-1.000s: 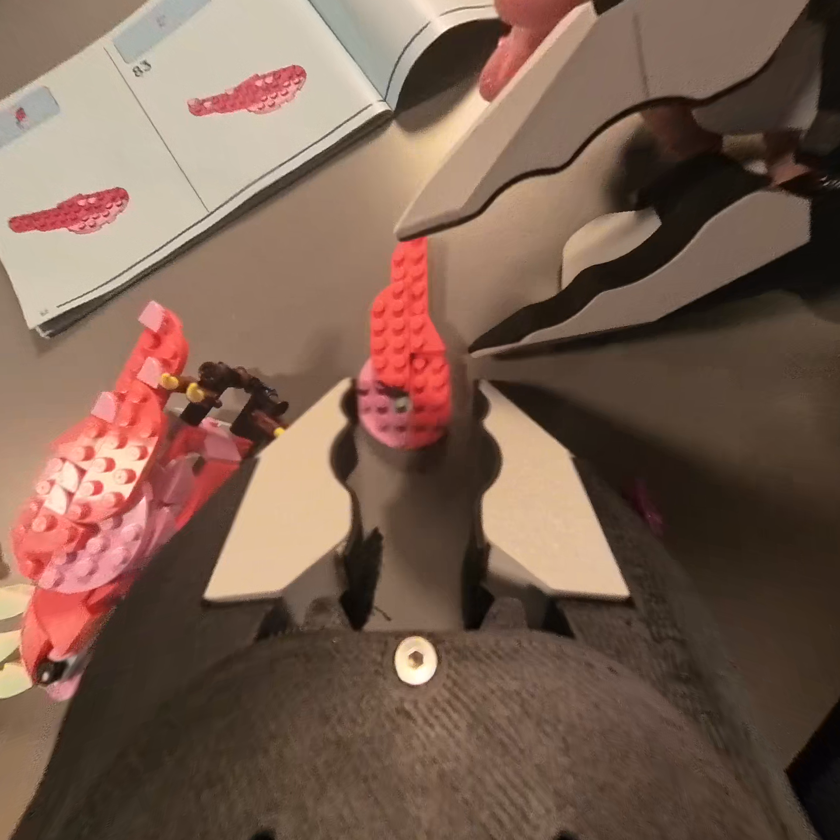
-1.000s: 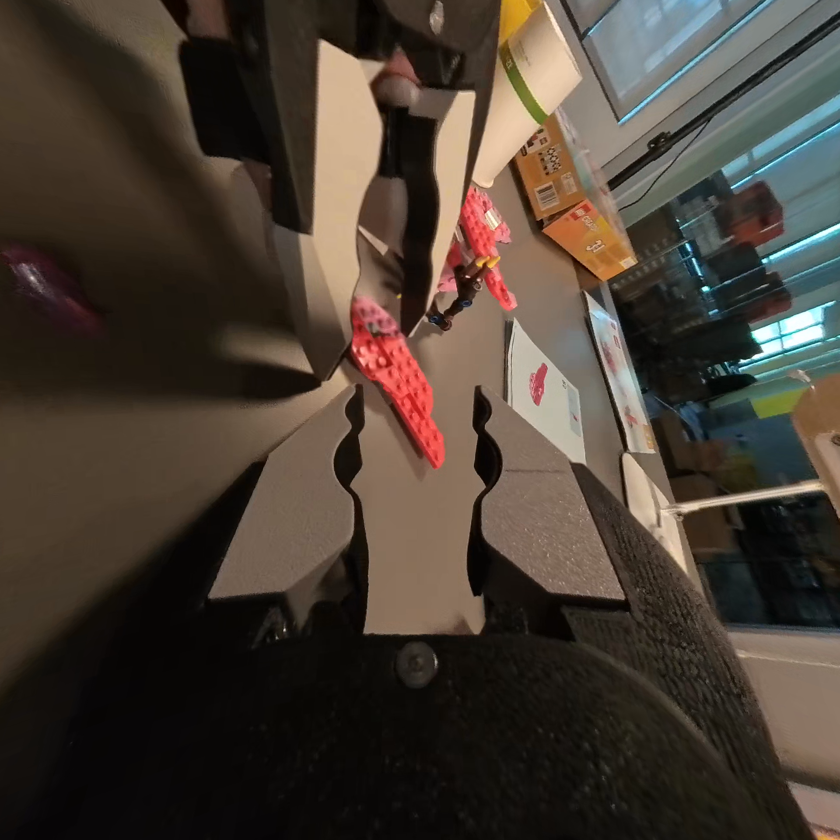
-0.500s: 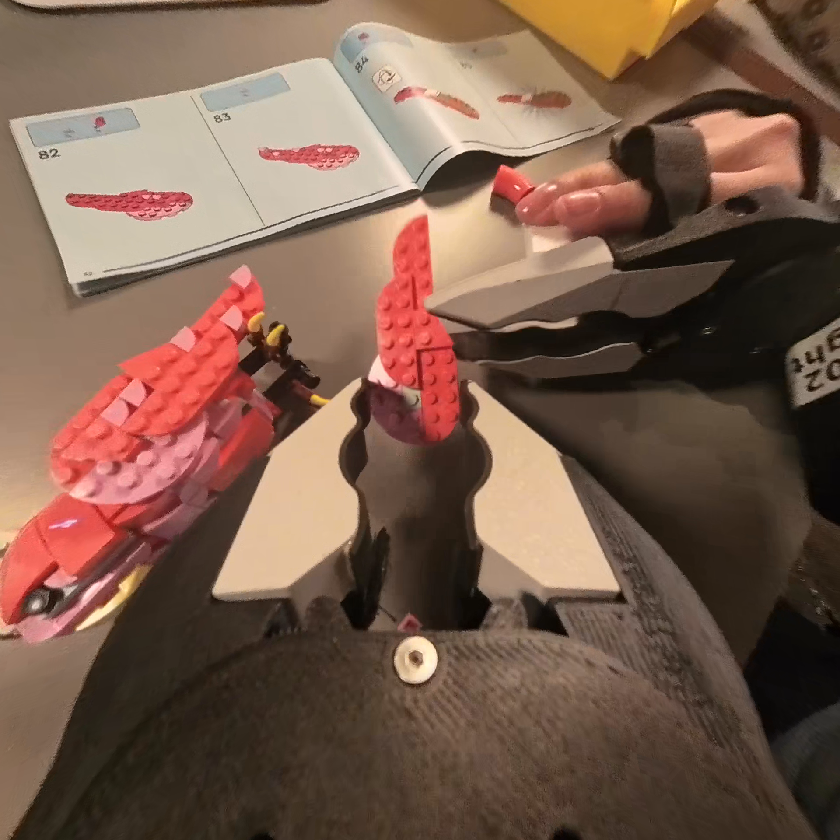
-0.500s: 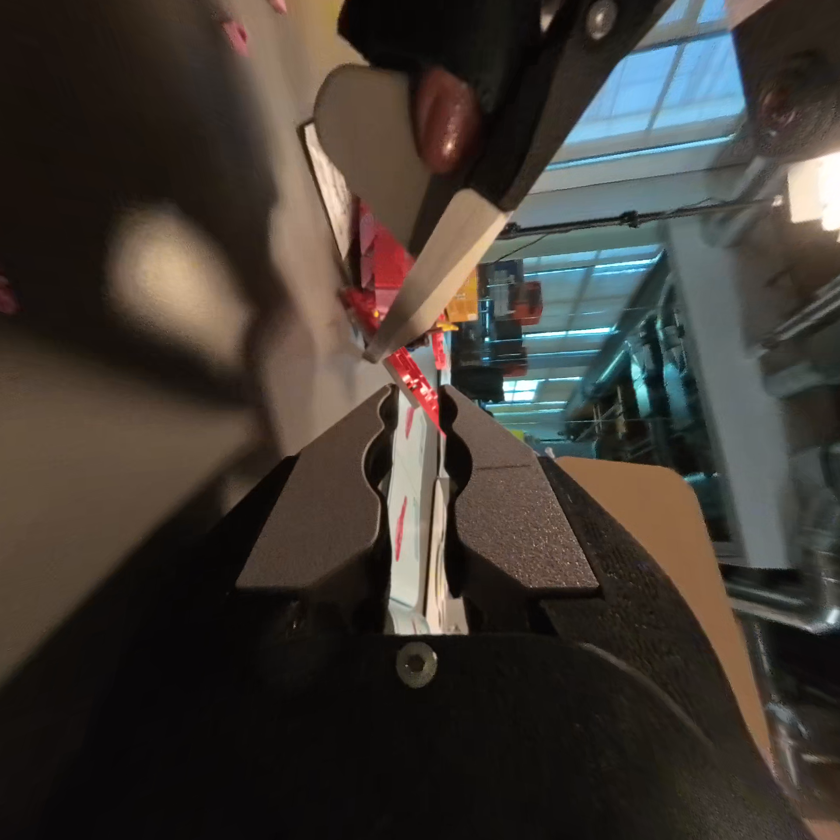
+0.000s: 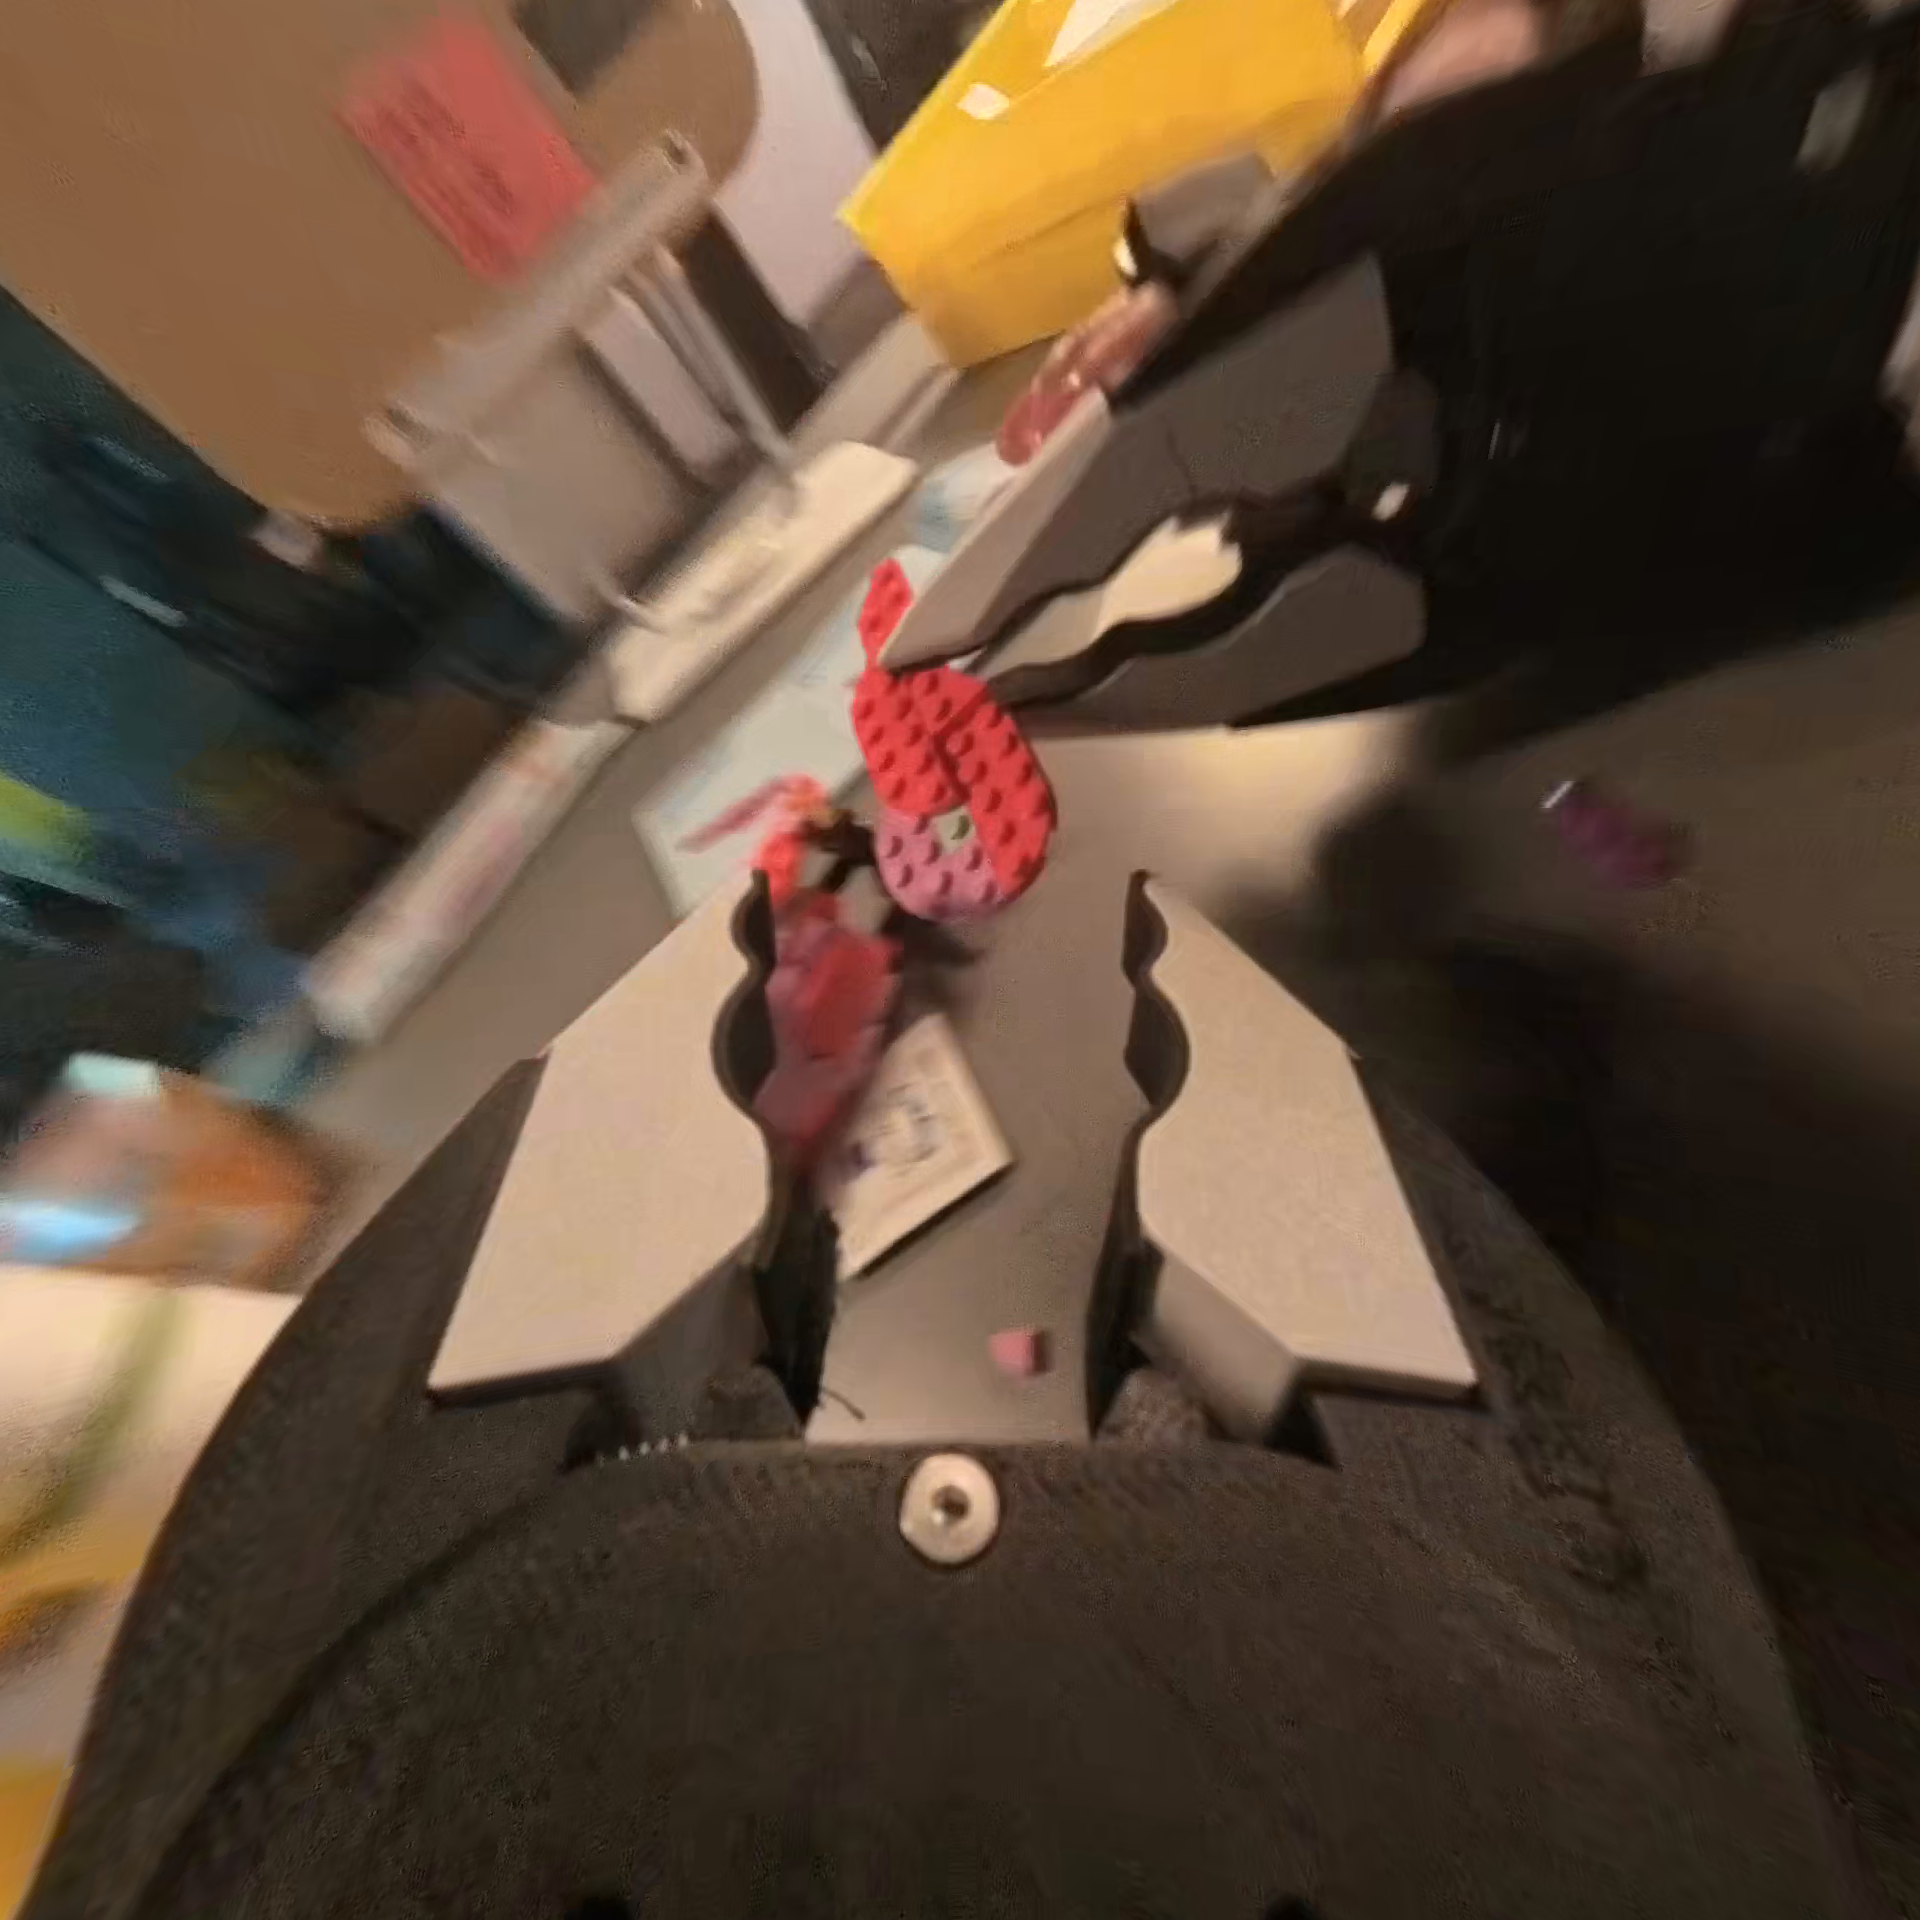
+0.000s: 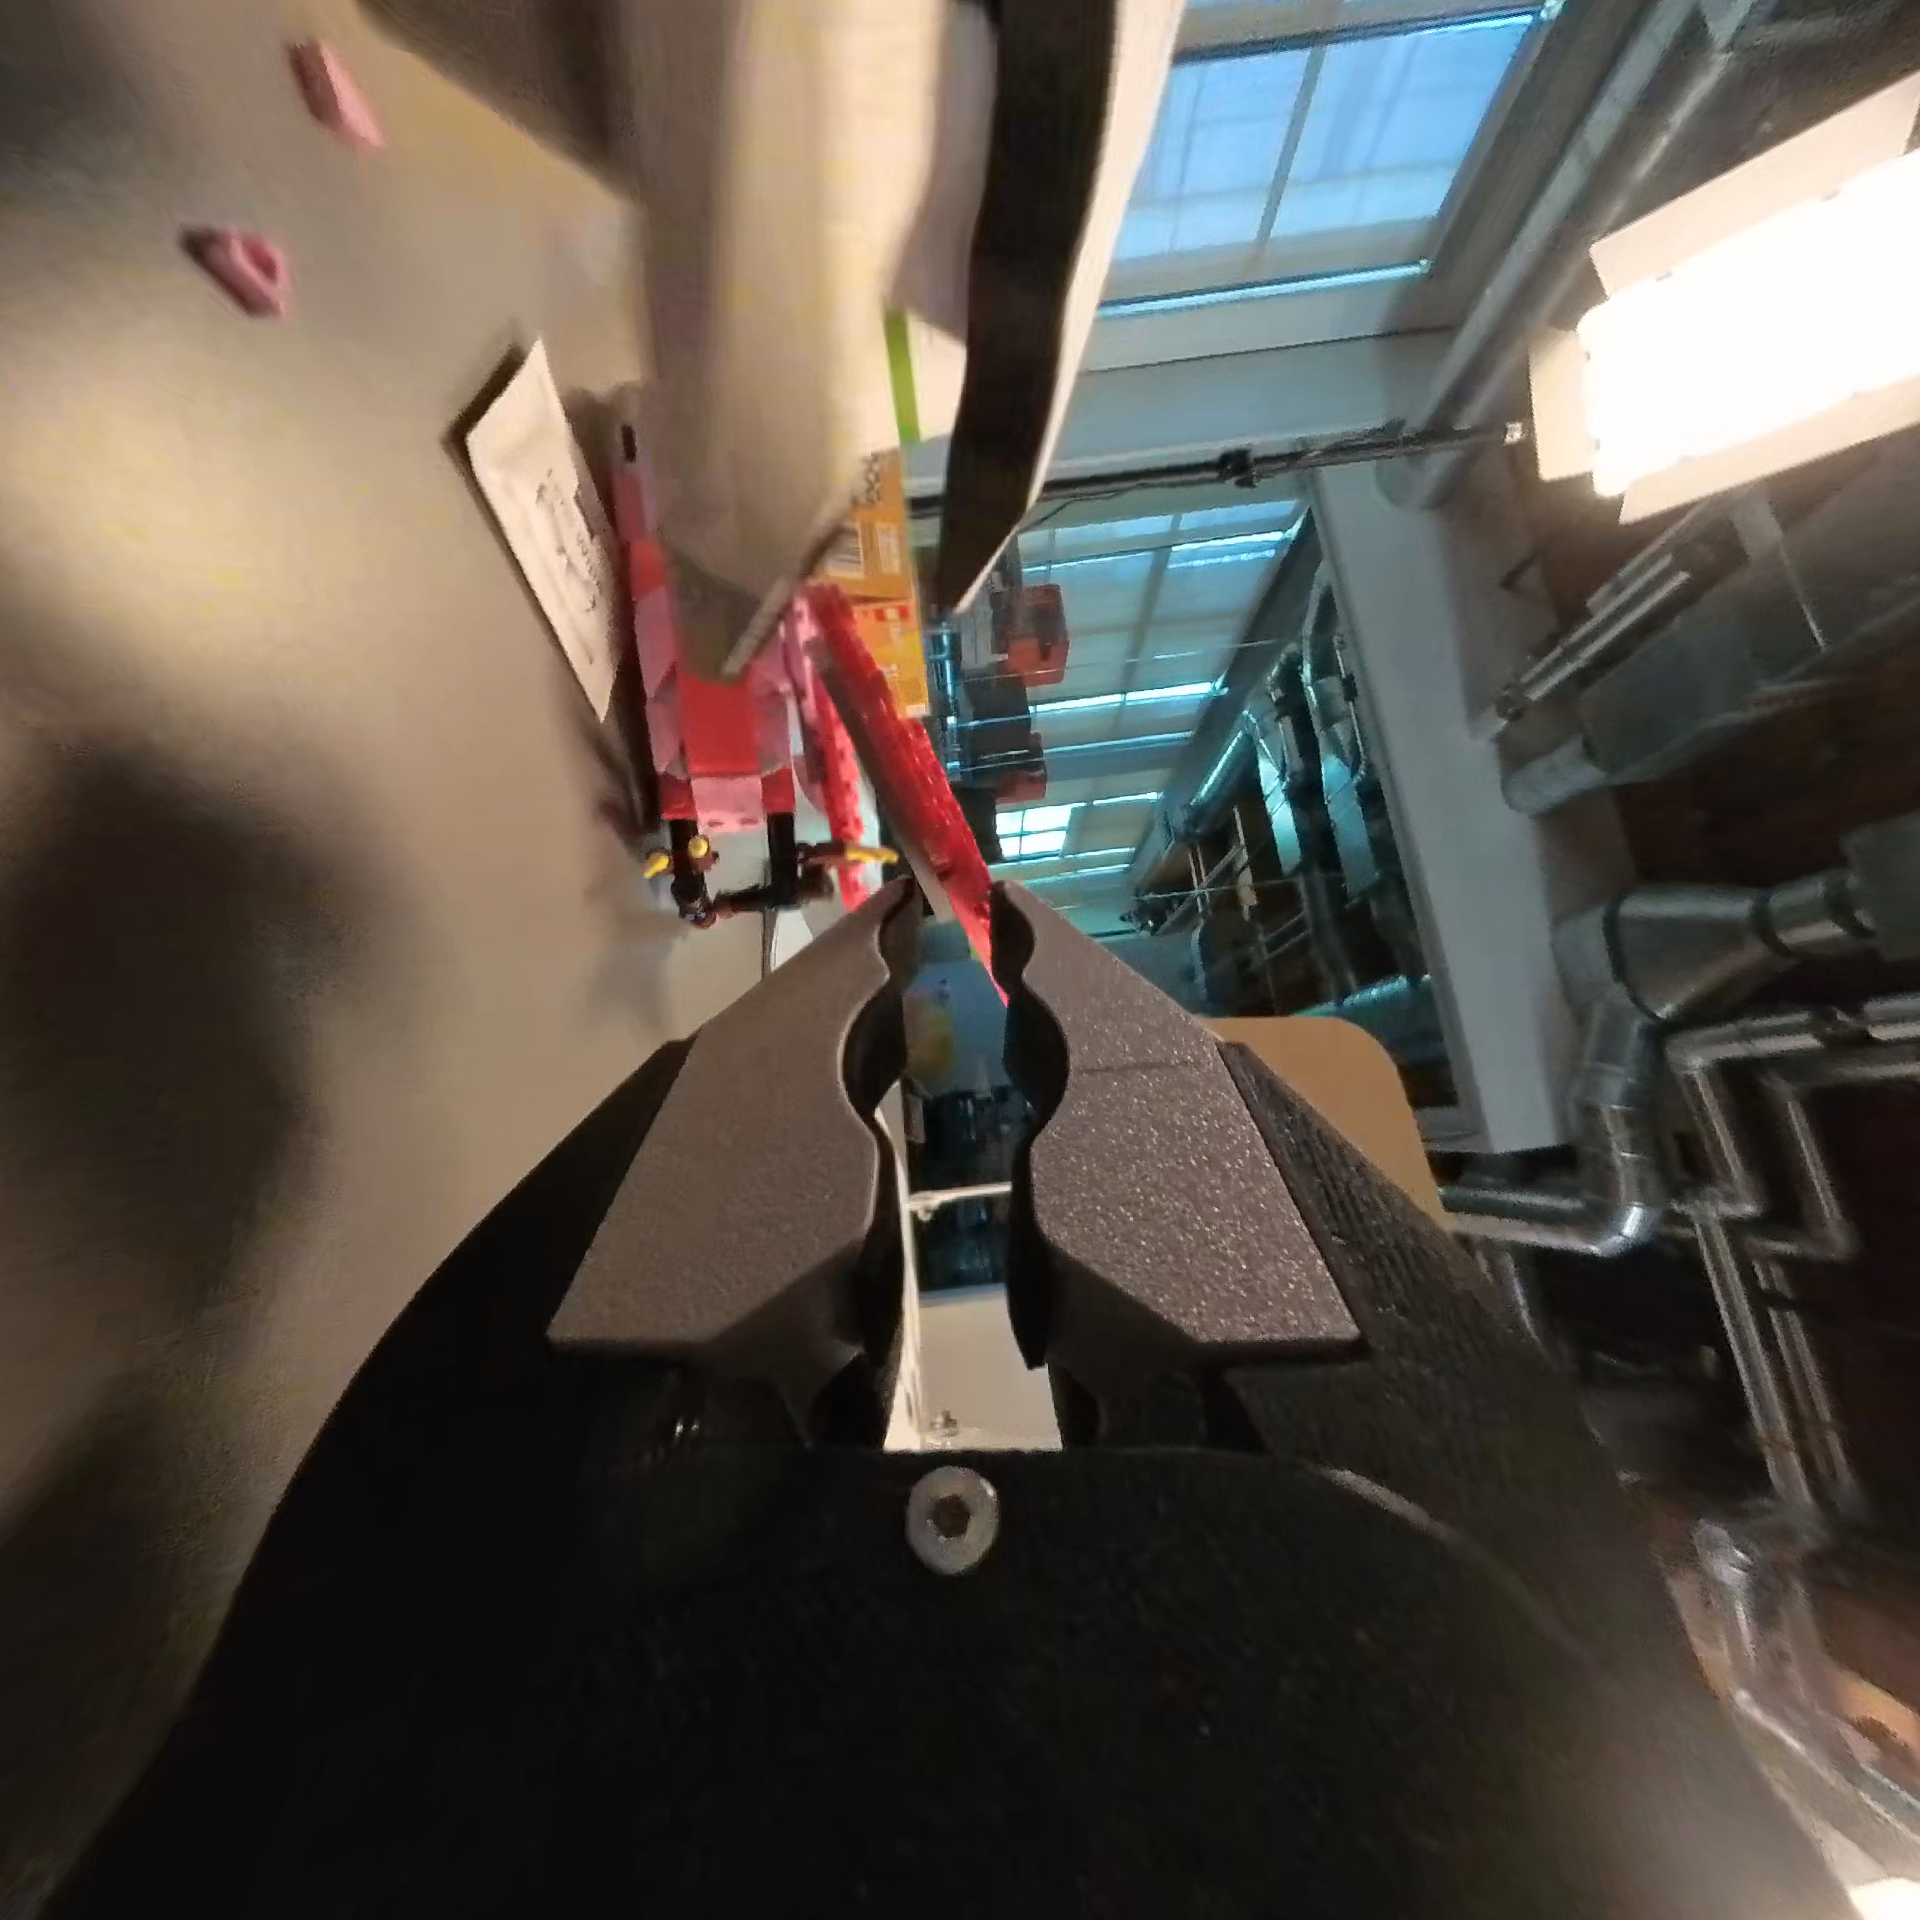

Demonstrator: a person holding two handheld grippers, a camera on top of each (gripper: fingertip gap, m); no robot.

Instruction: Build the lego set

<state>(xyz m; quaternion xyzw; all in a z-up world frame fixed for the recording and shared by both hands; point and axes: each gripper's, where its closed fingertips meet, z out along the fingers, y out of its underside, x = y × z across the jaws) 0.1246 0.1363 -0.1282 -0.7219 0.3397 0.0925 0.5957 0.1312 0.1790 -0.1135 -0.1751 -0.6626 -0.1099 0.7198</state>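
Note:
A red and pink brick wing (image 5: 951, 774) hangs in the air just past my left gripper (image 5: 951, 902), which is open wide and touches nothing. My right gripper (image 5: 940, 673) comes in from the upper right and is shut on the wing's narrow red end. In the right wrist view my right gripper (image 6: 951, 896) pinches the thin red wing (image 6: 914, 769) edge-on at its fingertips. The open left gripper (image 6: 842, 623) shows above it. A red and pink brick bird model (image 6: 717, 717) with black legs lies on the grey table (image 6: 260, 582); it shows blurred beside my left finger (image 5: 821, 997).
A white paper slip (image 5: 925, 1132) and a small pink piece (image 5: 1018, 1351) lie between my left fingers. A purple piece (image 5: 1610, 842) lies to the right. An open booklet (image 5: 748, 790) and a yellow box (image 5: 1091, 177) are farther back. Loose pink pieces (image 6: 244, 265) lie on the table. The grippers' ends are close to 5 cm from one another. From my left tips it is roughly 9 cm to the purple piece (image 5: 1610, 842); from my right, 15 cm.
My left gripper held the wing's pink end, then opened and drew back from it. My right gripper closed on the wing's red end and now holds it alone. Both views swung.

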